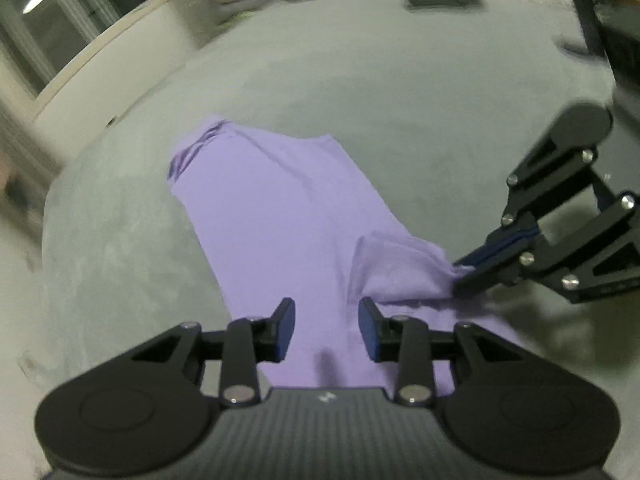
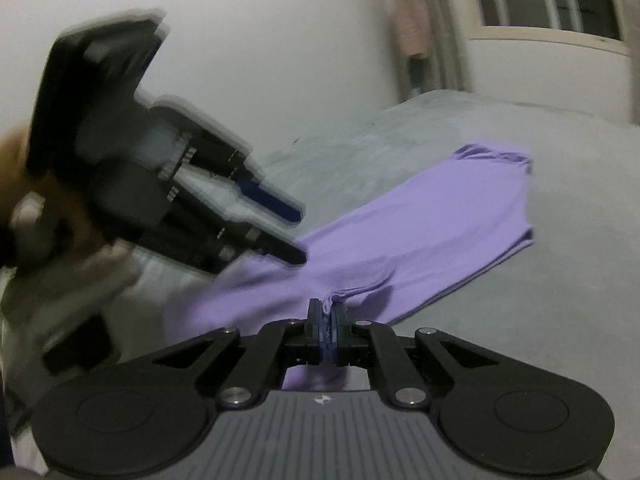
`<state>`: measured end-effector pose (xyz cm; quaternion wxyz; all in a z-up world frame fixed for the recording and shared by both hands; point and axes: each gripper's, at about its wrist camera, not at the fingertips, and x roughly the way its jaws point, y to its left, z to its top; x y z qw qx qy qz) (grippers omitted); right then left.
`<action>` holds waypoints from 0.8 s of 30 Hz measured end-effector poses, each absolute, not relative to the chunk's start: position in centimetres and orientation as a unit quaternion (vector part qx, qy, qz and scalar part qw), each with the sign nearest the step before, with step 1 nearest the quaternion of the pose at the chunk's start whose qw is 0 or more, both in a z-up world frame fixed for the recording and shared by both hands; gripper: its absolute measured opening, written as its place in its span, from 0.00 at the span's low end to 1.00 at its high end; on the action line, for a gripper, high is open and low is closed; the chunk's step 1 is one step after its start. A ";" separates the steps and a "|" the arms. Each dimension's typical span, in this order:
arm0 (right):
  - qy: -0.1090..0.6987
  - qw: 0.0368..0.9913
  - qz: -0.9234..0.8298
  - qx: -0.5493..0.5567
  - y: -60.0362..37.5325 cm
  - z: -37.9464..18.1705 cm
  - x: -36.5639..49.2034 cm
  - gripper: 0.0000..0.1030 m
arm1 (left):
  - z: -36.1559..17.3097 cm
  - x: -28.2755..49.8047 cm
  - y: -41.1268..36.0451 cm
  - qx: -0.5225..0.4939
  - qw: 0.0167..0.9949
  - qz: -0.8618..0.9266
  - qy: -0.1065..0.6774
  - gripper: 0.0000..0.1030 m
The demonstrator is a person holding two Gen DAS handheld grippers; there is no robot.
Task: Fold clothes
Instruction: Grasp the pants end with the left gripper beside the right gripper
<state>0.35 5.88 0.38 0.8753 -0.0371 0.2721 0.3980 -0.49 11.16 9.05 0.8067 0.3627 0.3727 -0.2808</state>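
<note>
Here the right gripper (image 2: 328,322) is pinching a bunched bit of the lavender garment (image 1: 280,216) between its blue pads, the jaws standing all but closed with a ridge of cloth rising up between them; in the left wrist view the same gripper (image 1: 464,272) is coming in from the right and nipping the near right corner of the fabric, which is puckering toward it. The left gripper (image 1: 326,330) is hovering with its jaws partly apart above the near end of the garment, the cloth lying beneath the gap and no pad pressing on it, so it is holding nothing; in the right wrist view it (image 2: 298,236) is appearing blurred and tilted, with a hand (image 2: 44,216) behind it. The garment is lying as a long, already narrowed strip on the grey bed surface (image 1: 400,100), running from the near edge away toward the far left, its striped collar end (image 1: 196,152) lying farthest from both grippers. Beyond the bed's far edge, a pale cabinet (image 1: 132,48) and a window are showing. By my judgement the step in hand is taking hold of the near end for the next fold: one corner is being gripped, the other is not yet. The next move is calling for the left gripper to drop onto the near left corner and close there, so that both can be lifting the end evenly toward the collar.
</note>
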 end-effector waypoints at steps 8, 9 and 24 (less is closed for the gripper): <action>0.227 0.849 0.459 -0.129 7.5 -0.3 -2.3 0.06 | 8.4 -2.5 9.3 0.472 0.736 -0.350 0.335 0.33; 0.221 0.847 0.464 -0.136 7.5 -0.4 -2.6 0.06 | 8.3 -2.5 9.3 0.468 0.734 -0.358 0.337 0.33; 0.209 0.833 0.475 -0.194 8.2 -1.2 -4.5 0.06 | 6.1 -4.5 10.6 0.439 0.710 -0.401 0.377 0.45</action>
